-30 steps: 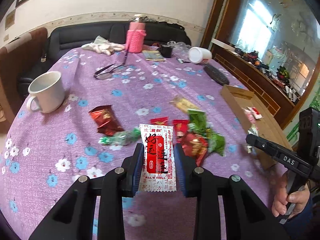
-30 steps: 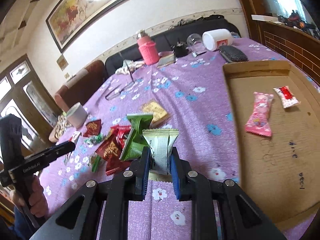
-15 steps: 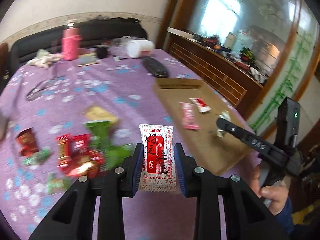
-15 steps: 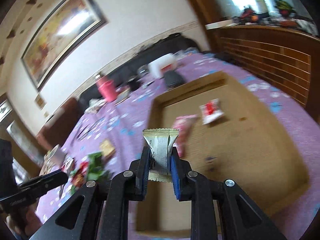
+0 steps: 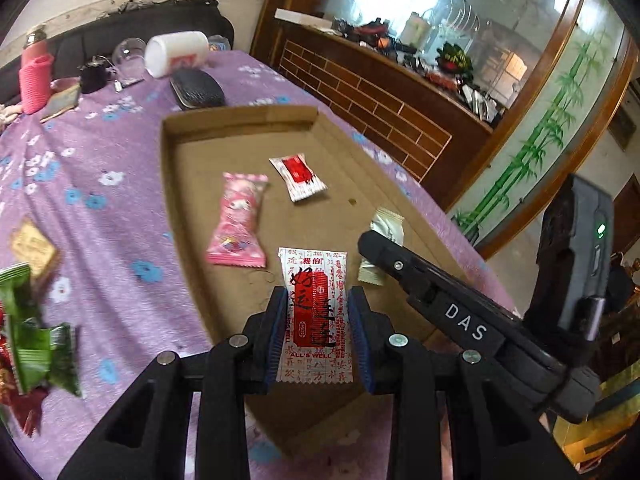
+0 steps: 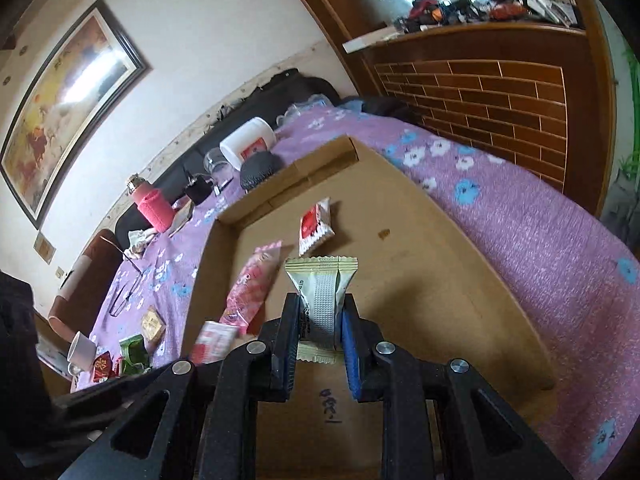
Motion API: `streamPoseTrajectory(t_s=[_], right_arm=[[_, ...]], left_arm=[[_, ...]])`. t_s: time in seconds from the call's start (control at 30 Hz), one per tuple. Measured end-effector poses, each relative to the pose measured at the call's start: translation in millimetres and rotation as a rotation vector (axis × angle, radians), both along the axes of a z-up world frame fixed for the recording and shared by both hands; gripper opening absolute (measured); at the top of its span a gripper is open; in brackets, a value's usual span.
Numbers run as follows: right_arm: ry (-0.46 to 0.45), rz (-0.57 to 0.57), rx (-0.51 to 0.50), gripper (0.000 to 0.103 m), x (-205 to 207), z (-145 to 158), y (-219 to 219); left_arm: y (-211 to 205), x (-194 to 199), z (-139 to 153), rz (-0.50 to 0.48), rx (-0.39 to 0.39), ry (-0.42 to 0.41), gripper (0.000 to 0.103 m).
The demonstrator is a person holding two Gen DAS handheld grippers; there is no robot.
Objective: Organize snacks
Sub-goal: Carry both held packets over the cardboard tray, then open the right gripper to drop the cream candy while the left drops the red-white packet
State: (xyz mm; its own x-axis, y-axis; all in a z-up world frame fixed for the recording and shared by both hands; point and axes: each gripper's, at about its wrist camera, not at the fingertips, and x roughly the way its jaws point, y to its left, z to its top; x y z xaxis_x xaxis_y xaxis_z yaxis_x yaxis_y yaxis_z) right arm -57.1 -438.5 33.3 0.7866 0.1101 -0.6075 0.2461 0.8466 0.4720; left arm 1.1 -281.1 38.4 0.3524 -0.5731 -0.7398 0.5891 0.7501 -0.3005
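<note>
Left claw (image 5: 318,322) grips red-white packet (image 5: 316,312); right claw (image 6: 320,320) grips pale green packet (image 6: 320,292); cardboard tray (image 5: 192,184) beneath both.

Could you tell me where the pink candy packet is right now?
The pink candy packet lies in the cardboard tray, near its left wall, beside the red-and-white sachet.

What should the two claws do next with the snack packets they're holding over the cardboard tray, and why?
Probably lower and open: the left claw grips the red-and-white packet, the right claw the pale green packet, both above the cardboard tray, where two packets already lie.
</note>
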Motion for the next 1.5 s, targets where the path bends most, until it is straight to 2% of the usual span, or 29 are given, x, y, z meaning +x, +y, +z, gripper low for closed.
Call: streamPoseTrajectory(t_s=[0.1, 0.37, 0.8, 1.33, 1.5], right_arm=[[0.015, -0.005, -0.007, 0.021, 2.3, -1.9, -0.4], [0.060, -0.010, -0.045, 0.021, 10.7, -6.0, 1.8], [0.066, -0.014, -0.051, 0.021, 10.8, -6.0, 2.4], [0.071, -0.015, -0.057, 0.021, 11.7, -6.9, 3.0], [0.068, -0.020, -0.061, 0.026, 10.5, -6.3, 2.4]], left_arm=[[-2.5, -0.3, -5.1, 0.000, 0.010, -0.020, 0.029], [1.4, 3.1, -16.9, 0.004, 0.019, 0.000, 0.029], [-2.0, -2.9, -17.7, -0.012, 0.048, -0.040, 0.029], [-1.8, -3.0, -17.4, -0.012, 0.050, -0.042, 0.031], [-1.0, -2.9, -17.2, -0.011, 0.050, -0.040, 0.031]])
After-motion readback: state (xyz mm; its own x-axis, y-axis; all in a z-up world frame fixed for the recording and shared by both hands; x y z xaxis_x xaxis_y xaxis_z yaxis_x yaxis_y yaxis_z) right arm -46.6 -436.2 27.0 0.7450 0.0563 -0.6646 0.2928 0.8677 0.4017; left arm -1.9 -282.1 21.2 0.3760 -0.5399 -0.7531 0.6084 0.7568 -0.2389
